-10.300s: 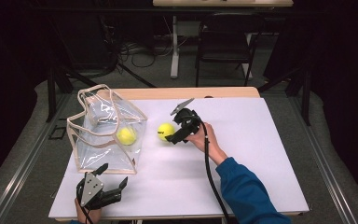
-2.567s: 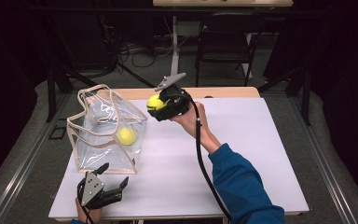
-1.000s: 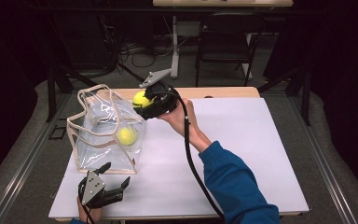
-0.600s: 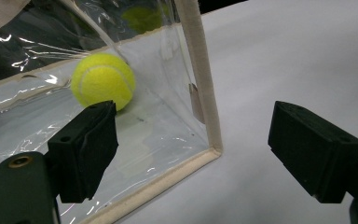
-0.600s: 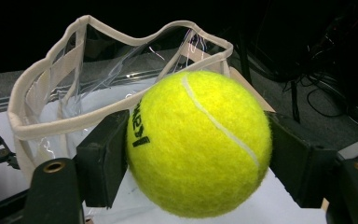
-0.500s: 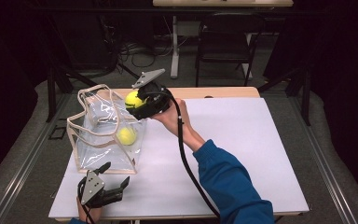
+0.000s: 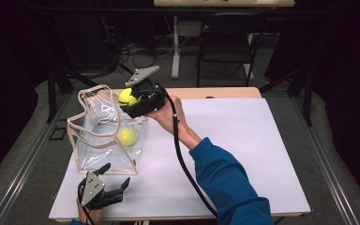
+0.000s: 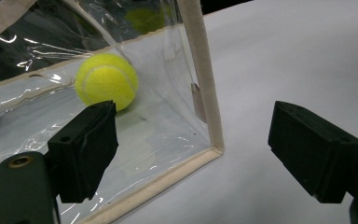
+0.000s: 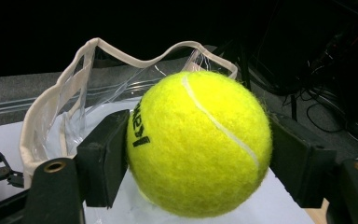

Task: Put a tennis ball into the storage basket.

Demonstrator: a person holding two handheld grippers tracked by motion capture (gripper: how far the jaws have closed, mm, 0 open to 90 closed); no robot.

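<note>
My right gripper (image 7: pixel 130 99) is shut on a yellow tennis ball (image 7: pixel 127 97) (image 9: pixel 199 142), held in the air over the right rim of a clear plastic bag with cream trim (image 7: pixel 93 136) (image 9: pixel 51 109). A second tennis ball (image 7: pixel 127 136) (image 8: pixel 106 80) lies inside the bag on its floor. My left gripper (image 7: pixel 115 176) (image 8: pixel 193 156) rests near the table's front left corner, open, its jaws pointing at the bag's near corner (image 8: pixel 212 147) with nothing between them.
The bag stands on a white board (image 7: pixel 243 140) that covers the wooden table (image 7: pixel 215 92). Chairs and cables (image 7: pixel 225 42) stand on the dark floor beyond the far edge.
My right gripper has carried the ball leftward and slightly down, from beside the bag to over its opening. The left gripper has stayed in place.
</note>
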